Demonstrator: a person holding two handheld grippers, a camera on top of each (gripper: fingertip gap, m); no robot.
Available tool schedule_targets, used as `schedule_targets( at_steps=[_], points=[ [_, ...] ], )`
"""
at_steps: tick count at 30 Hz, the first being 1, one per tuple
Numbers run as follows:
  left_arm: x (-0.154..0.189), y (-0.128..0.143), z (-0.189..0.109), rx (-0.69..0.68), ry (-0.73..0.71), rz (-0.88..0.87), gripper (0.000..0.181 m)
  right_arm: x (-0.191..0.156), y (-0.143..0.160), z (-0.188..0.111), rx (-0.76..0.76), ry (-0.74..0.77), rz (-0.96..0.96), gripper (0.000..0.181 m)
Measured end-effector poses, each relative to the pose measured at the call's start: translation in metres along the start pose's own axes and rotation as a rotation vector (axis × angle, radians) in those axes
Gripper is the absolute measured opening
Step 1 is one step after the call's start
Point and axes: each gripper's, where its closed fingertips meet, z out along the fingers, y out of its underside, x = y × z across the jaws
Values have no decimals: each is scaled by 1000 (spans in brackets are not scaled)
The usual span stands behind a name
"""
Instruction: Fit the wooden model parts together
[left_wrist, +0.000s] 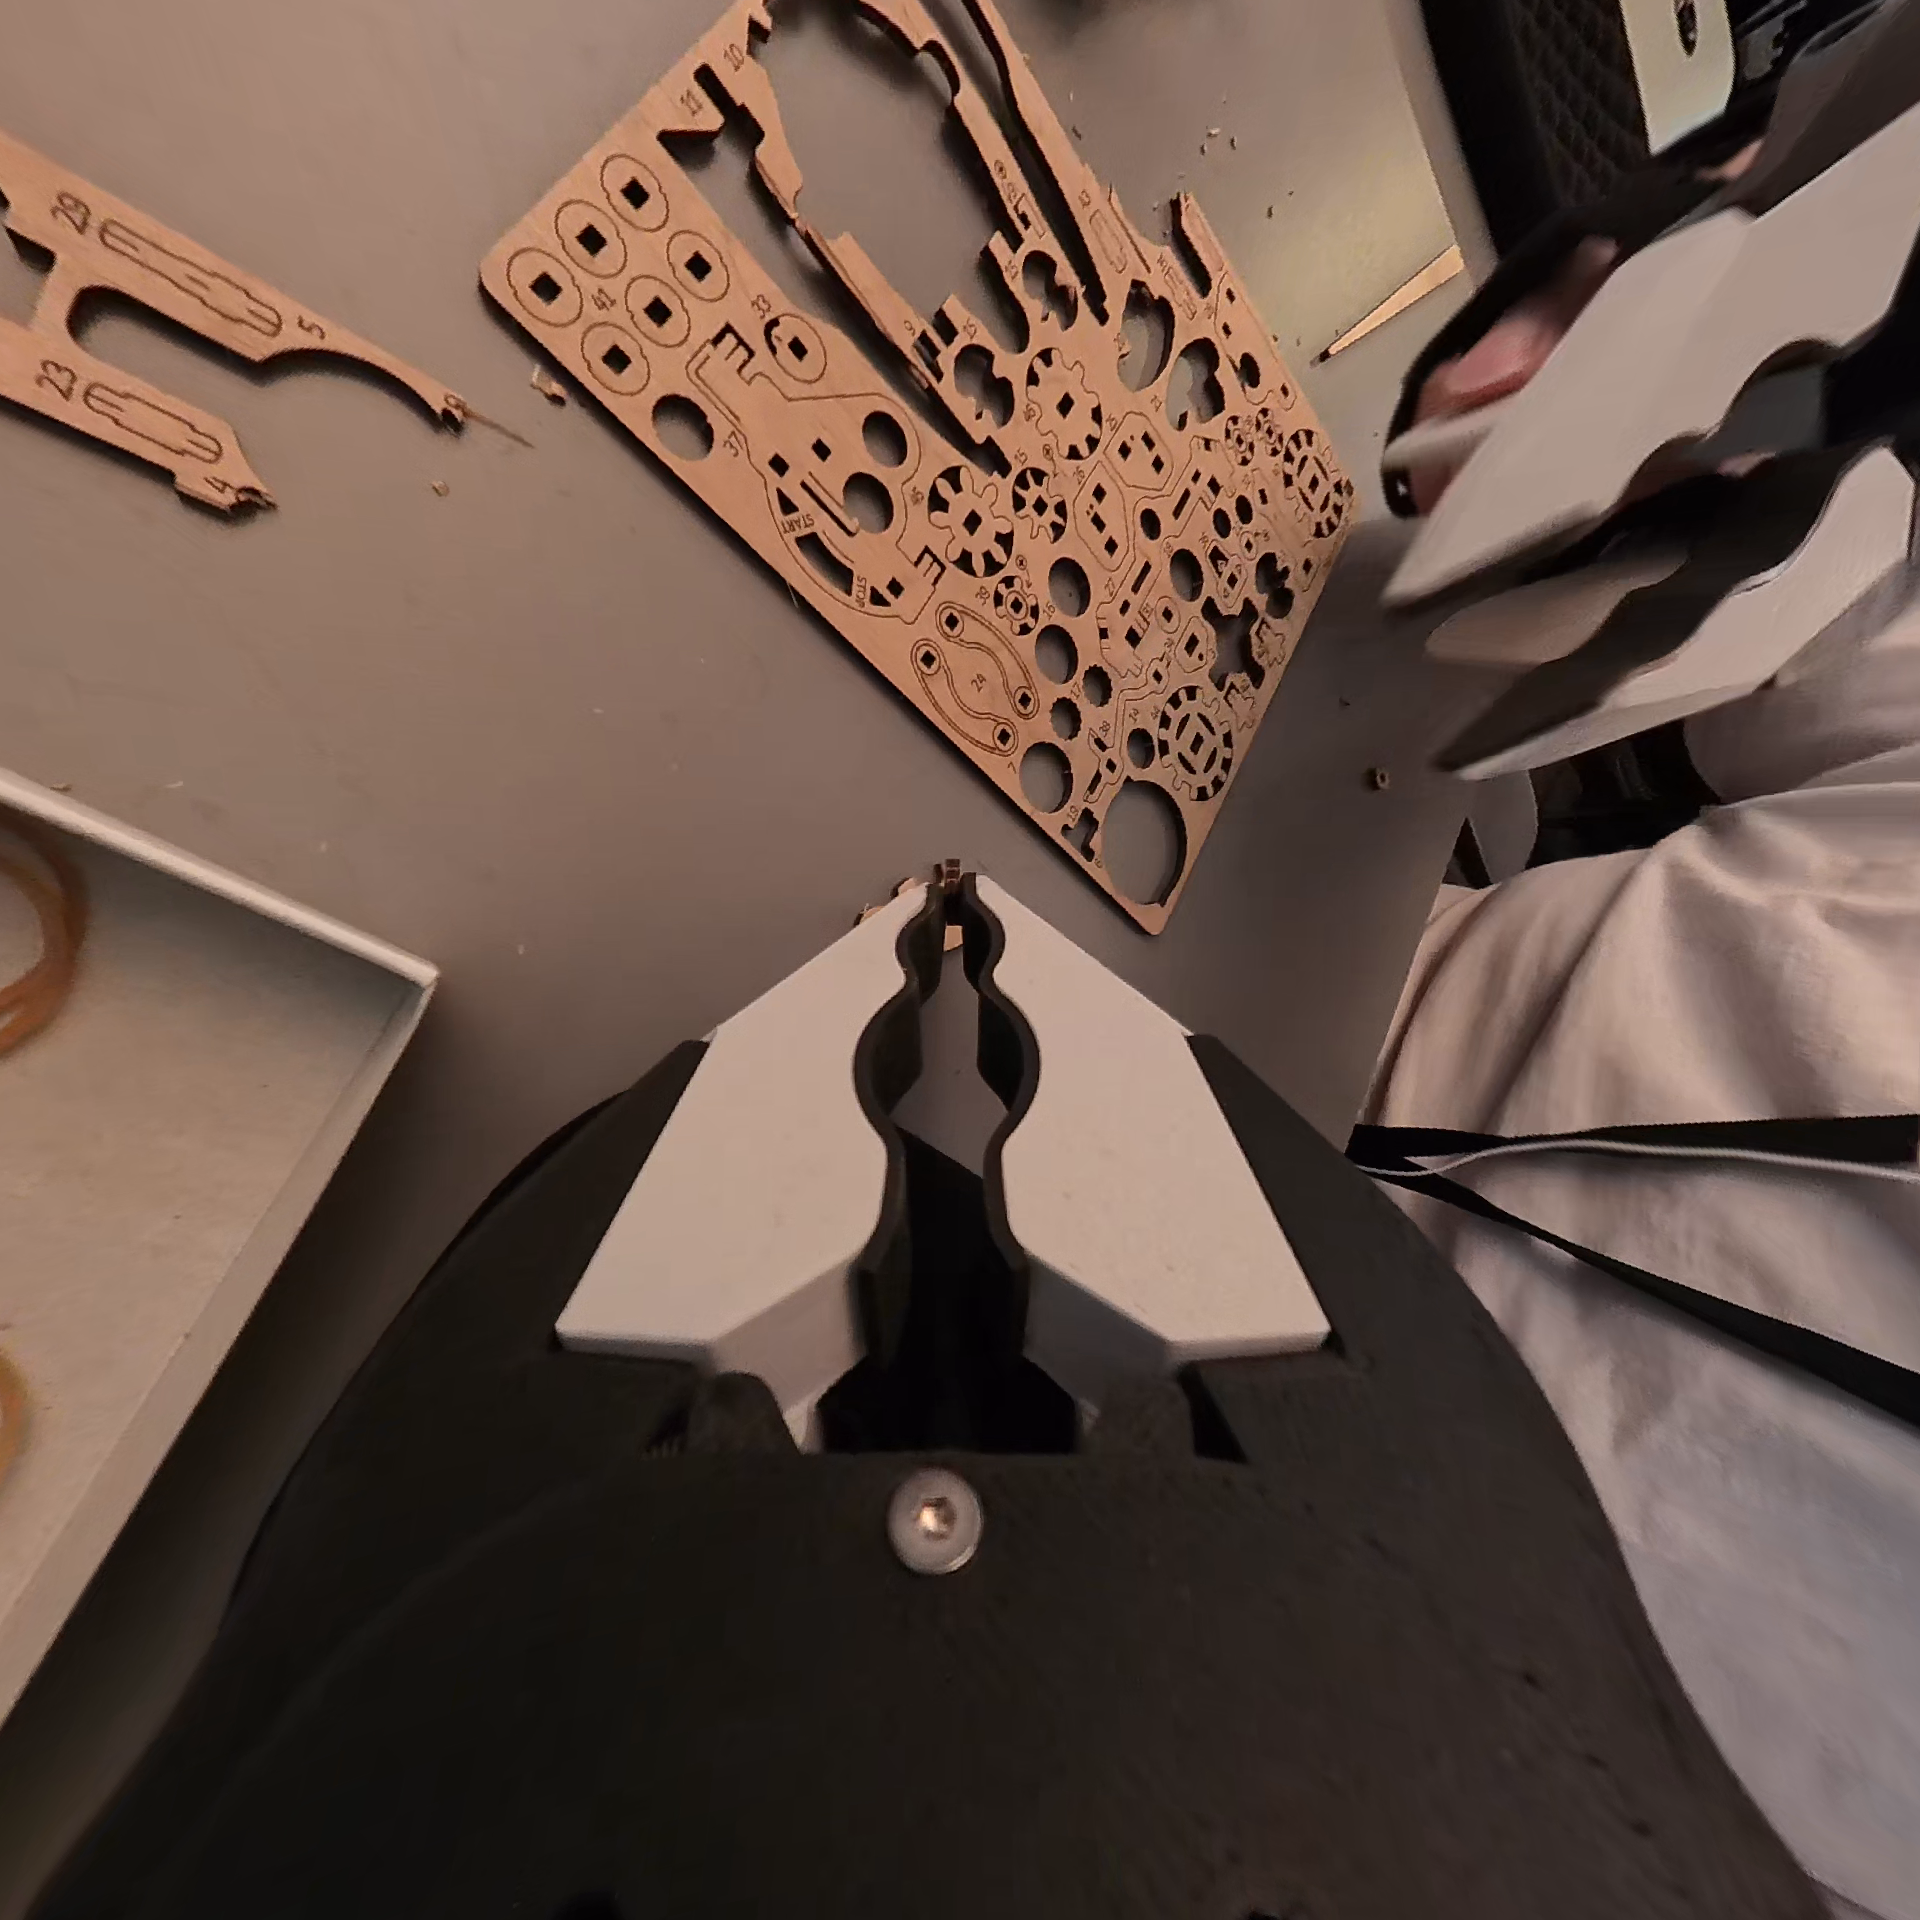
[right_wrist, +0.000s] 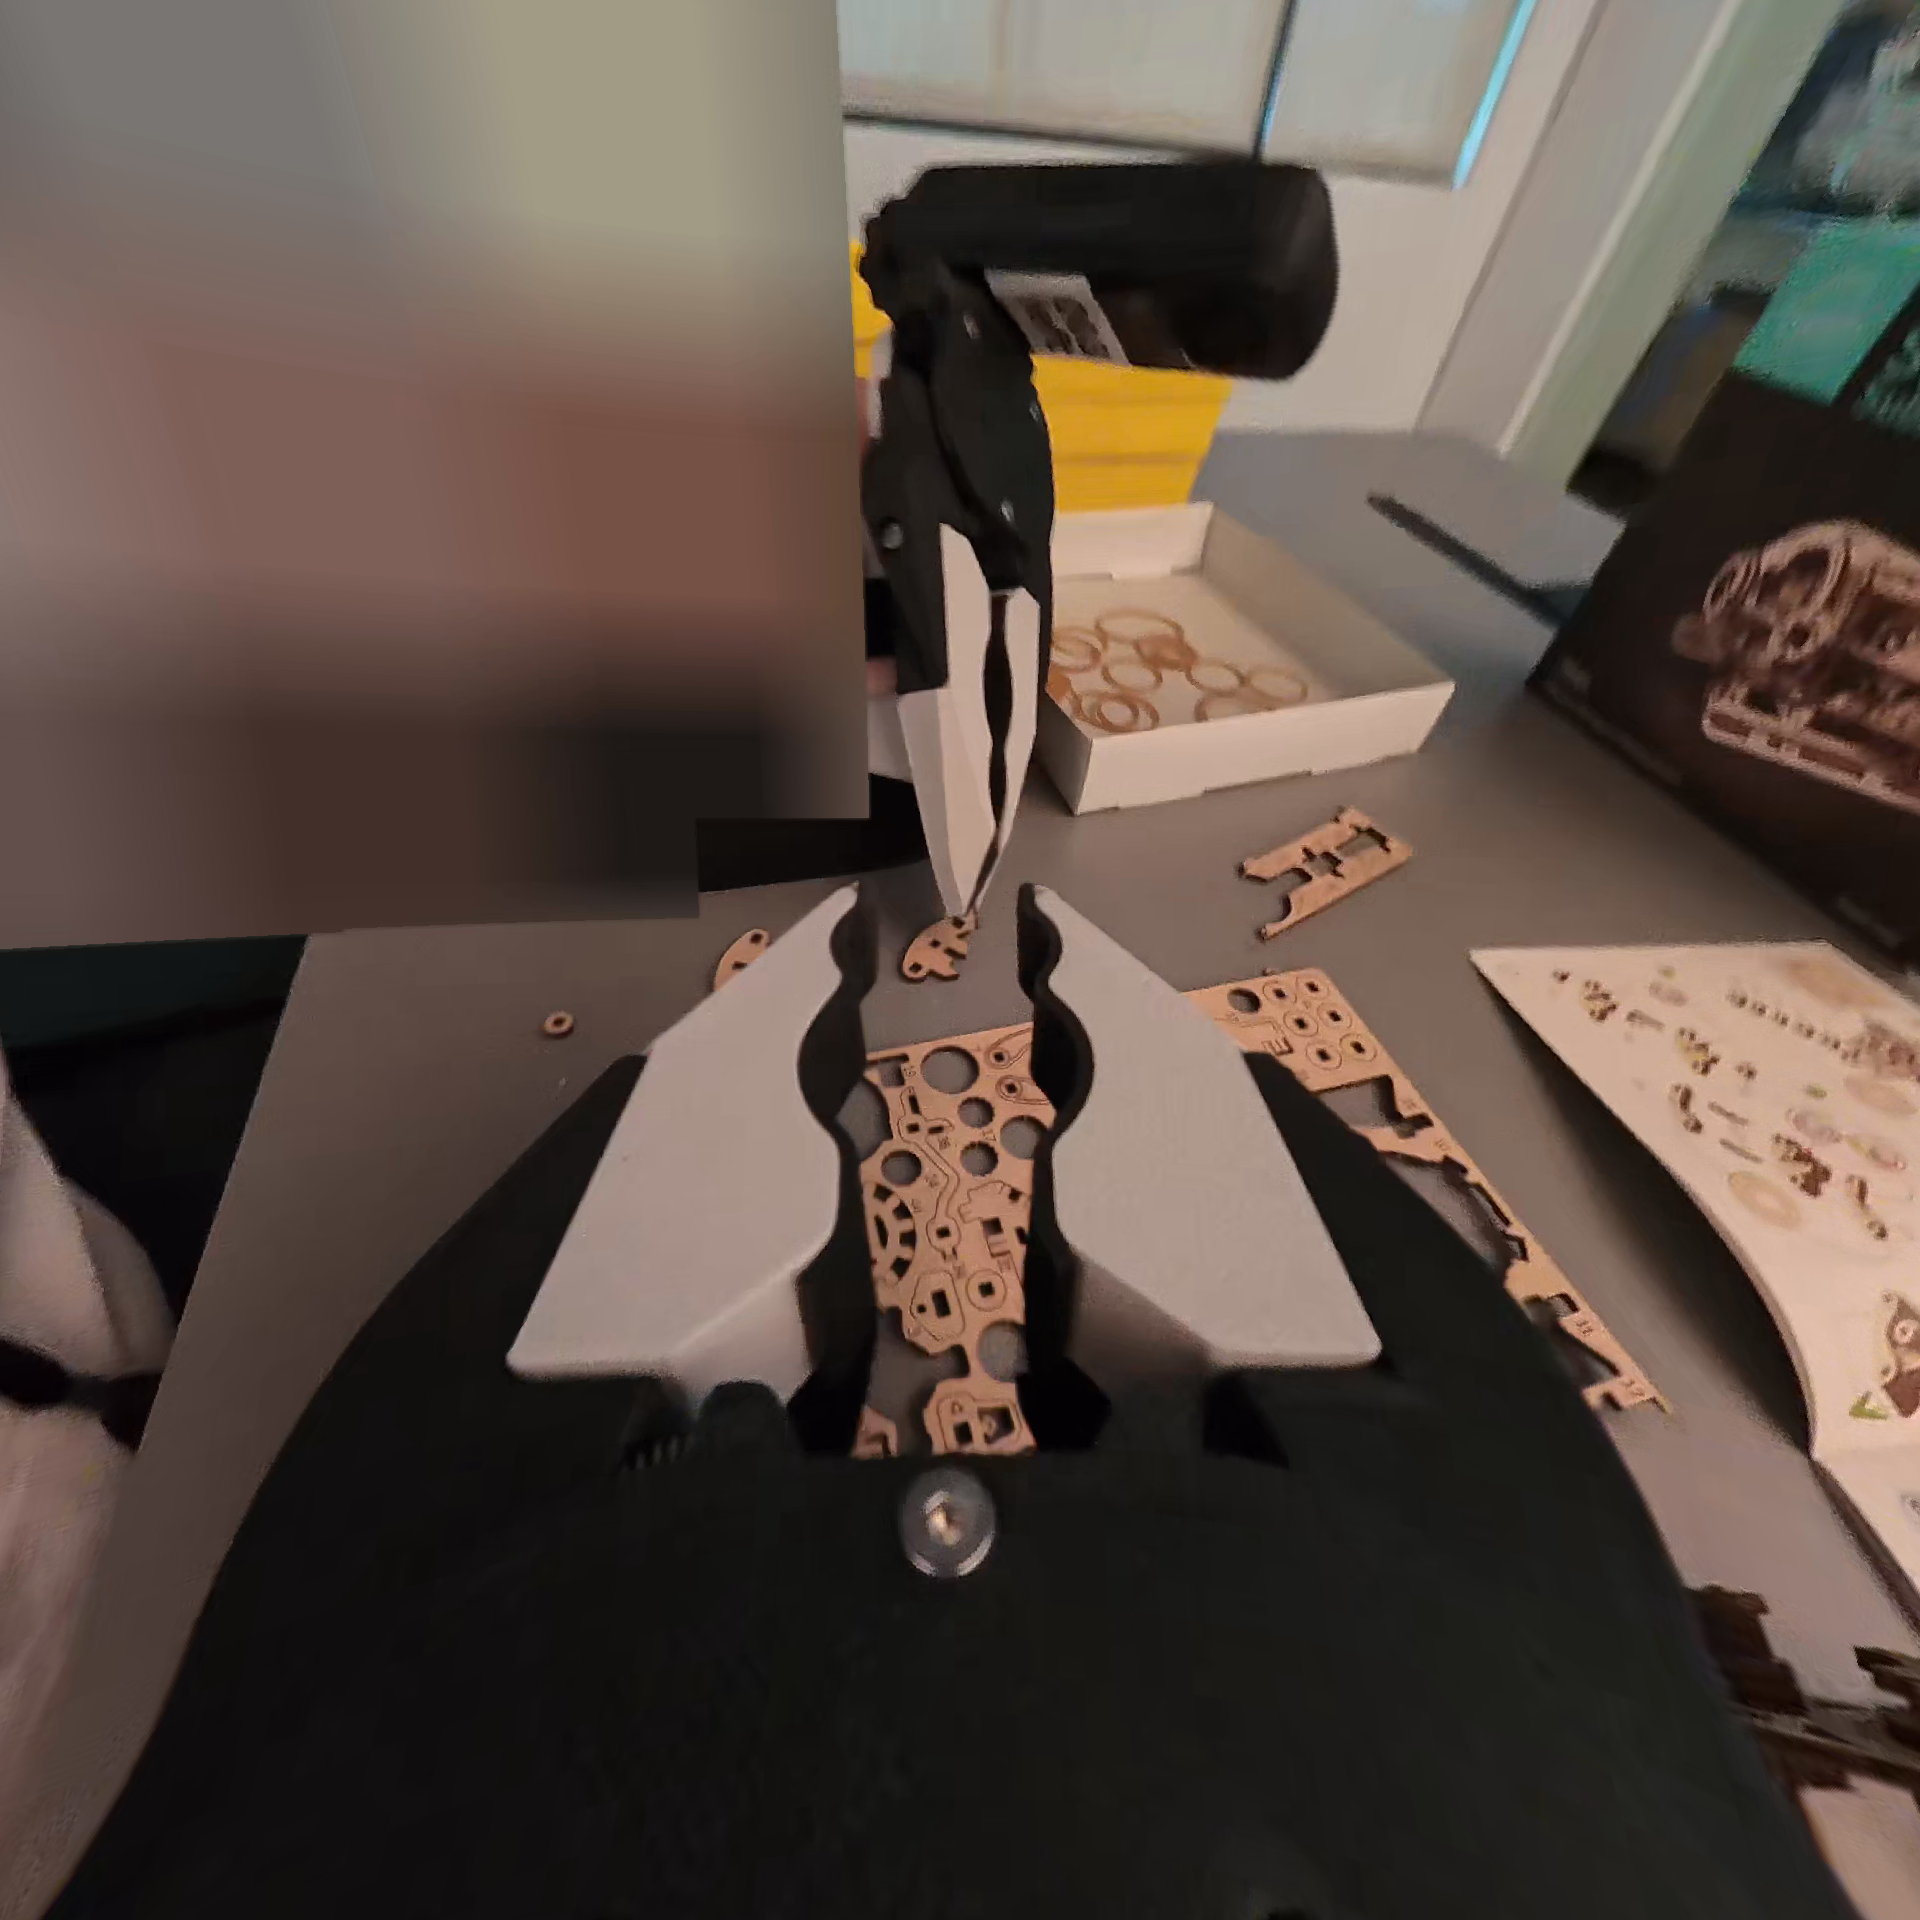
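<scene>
My left gripper is shut on a small flat wooden part, whose thin edge sticks out between the tips. In the right wrist view the left gripper points straight down, pinching that part by its edge at the table. My right gripper is open and empty, its jaws on either side of the held part, just short of it. It also shows blurred at the upper right of the left wrist view. A laser-cut wooden sheet with several punched-out holes lies under the right gripper.
A second small wooden part and a tiny ring lie to the left. A white tray of rubber bands, a loose wooden piece, an instruction sheet and a black box are on the right. Sheet offcuts lie far left. Spacing between my two grippers at the tips: around 9 centimetres. About 15 centimetres separates my left fingertips from the loose wooden piece.
</scene>
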Motion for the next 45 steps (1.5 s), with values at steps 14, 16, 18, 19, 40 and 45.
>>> schedule_targets(
  at_steps=[14, 16, 18, 19, 40, 45],
  points=[
    [6, -16, -14, 73, -43, 37, 1, -31, 16, -59, 77, -314, 93, 39],
    [5, -18, -17, 82, -58, 28, 1, -26, 12, -64, 79, -302, 63, 39],
    [6, -19, -19, 79, -84, 40, 1, -23, 10, -67, 90, -311, 53, 39],
    [8, -19, -20, 78, -91, 45, 1, -21, 8, -67, 106, -315, 55, 38],
    [105, -11, -25, 175, 56, 321, 1, -36, -21, -9, 53, -470, 317, 7],
    [109, -10, -25, 177, 60, 331, 1, -41, -20, -5, 50, -504, 338, 1]
  ],
)
